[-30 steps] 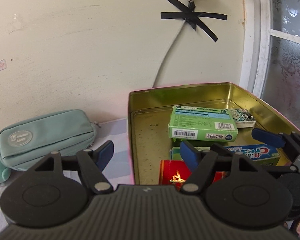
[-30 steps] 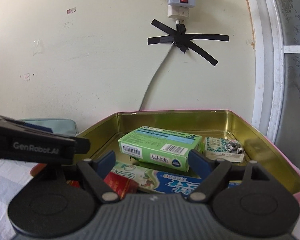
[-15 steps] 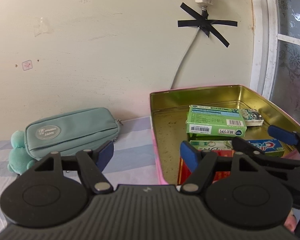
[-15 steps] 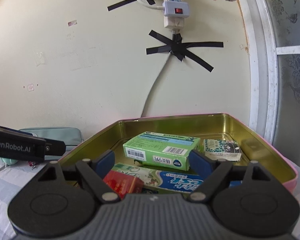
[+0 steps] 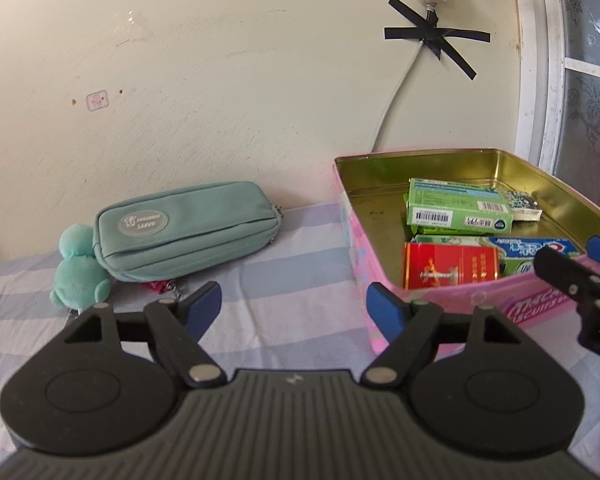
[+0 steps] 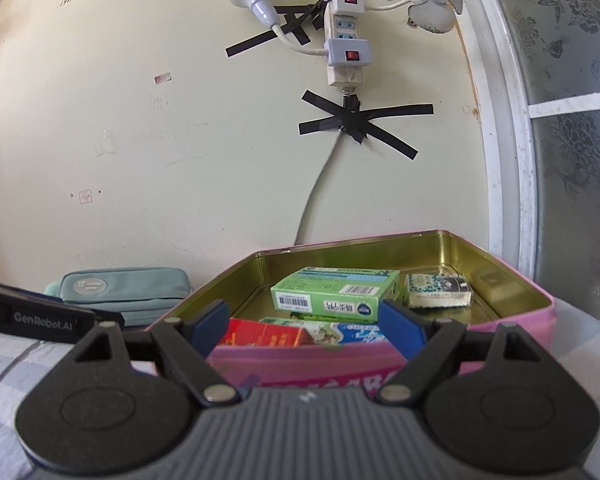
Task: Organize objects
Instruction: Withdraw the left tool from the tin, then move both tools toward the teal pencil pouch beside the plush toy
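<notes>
Rectangular brass-lined pink tin (image 5: 440,160) holds glossy cardboard boxes; soft teal pouch (image 5: 188,228) beside.

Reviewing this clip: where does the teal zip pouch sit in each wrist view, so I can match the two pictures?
Left wrist: teal zip pouch lies left of centre on the striped cloth, against the wall.
Right wrist: pouch at far left, partly hidden behind the left gripper.
Shared landmark: the pink tin, directly right of the pouch.
</notes>
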